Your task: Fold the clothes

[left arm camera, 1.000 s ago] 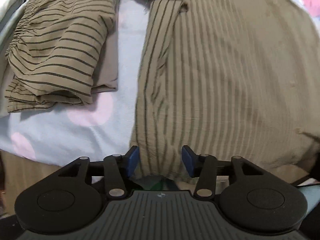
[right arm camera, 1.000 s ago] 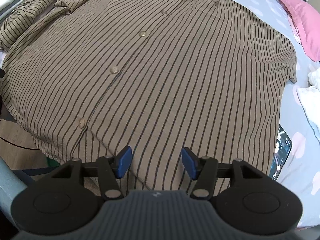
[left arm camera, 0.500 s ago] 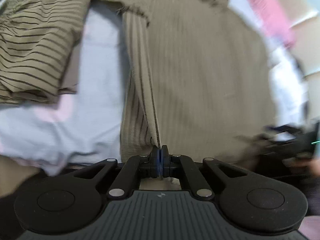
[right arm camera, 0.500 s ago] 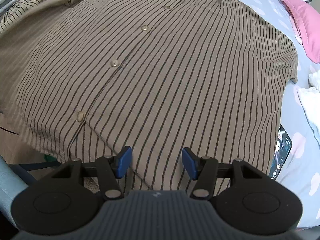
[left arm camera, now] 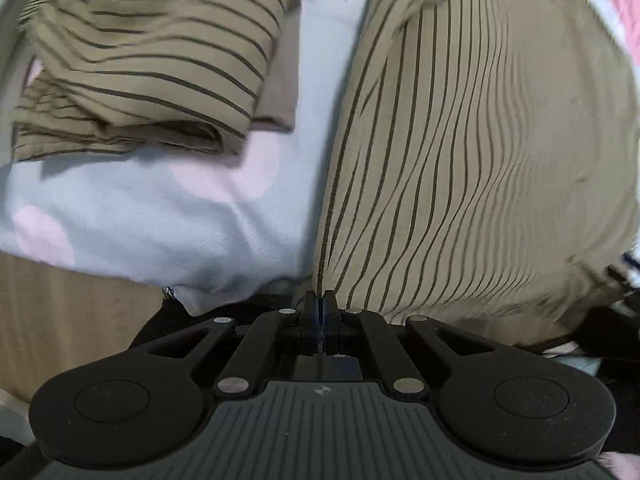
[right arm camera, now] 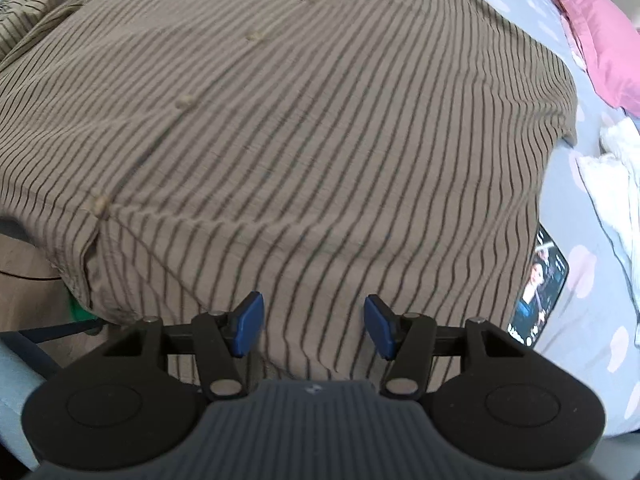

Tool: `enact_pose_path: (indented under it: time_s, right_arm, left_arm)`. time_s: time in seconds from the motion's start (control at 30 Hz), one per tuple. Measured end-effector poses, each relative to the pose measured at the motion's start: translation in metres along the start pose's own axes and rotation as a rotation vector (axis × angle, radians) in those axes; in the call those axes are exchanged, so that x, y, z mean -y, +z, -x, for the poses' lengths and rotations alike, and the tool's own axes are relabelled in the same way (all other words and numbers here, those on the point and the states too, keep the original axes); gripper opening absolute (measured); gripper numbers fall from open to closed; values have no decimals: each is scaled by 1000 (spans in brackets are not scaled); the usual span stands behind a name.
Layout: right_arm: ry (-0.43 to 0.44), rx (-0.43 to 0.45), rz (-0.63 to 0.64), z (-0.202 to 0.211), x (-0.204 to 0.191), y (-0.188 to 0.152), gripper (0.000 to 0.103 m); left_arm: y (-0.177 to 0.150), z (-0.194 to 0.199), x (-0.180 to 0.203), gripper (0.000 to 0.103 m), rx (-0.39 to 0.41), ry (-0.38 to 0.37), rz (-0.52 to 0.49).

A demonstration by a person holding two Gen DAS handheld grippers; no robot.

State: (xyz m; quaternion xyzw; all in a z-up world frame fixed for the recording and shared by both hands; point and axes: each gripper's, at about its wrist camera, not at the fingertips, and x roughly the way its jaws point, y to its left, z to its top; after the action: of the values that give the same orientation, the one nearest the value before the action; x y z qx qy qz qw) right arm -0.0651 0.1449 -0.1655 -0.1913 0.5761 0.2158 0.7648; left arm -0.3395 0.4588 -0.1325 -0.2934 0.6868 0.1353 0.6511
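1. Since the earlier frame the left gripper has clenched on the near left corner of the striped shirt hem, where before its jaws stood apart over the flat cloth; the hem now rises in a taut ridge from the pinch, and ripples run across the front panel.
2. The right gripper has kept its place, jaws released and parted above the hem, with cloth under them but nothing pressed.
3. The shirt lies buttoned and face up across the bed, its hem hanging over the near edge; a folded striped garment sits near the bed's left edge.
4. Risk: only one corner is held. Pulling it across would likely drag the whole shirt sideways and leave a skewed crease.
5. Risk: the pinch looks thin, at the very edge of the hem. A quick tug could slip the fabric out.
6. Risk: the overhanging hem may slide off the near edge if the lift slackens.
7. Risk: a phone lies at the shirt's right side by the near edge; sweeping cloth could push it off.
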Motion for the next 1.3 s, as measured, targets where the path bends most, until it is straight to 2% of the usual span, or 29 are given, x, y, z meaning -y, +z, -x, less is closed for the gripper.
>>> enact_pose_path:
  time_s: [0.17,0.33,0.47,0.67,0.77,0.9,0.97,1.03,1.13,1.3]
  right_arm:
    - [31,-45,-74,-4,26,-9,59]
    - [85,-30,-132,11,60,-7,59]
    - [114,-69,-187,20,98,-7,61]
    - [81,-213,-248,2,125,-28,61]
    - [123,-311,-286,-17,133,-39,62]
    - [111,-418,-317,-40,138,-48,69]
    - [152,-409,-360,-41,143,-51,62]
    - [204,-375,-417,-39,149,-55,7]
    - [215,-322,-427,-25,150,-55,3]
    - [165,-287,-289,22,145,-52,3]
  left_arm:
    - [-2,-4,9,0,7,21,-56]
    - [2,-4,3,1,13,16,-39]
    - [5,-4,10,1,19,27,-59]
    - [4,-2,17,1,22,34,-71]
    - [5,-2,20,1,21,38,-72]
    - [3,-1,21,1,27,40,-80]
    - [5,0,22,1,30,35,-82]
    - [4,2,23,1,34,31,-87]
    - [2,9,20,1,42,23,-96]
    - [-3,29,21,0,68,-46,-113]
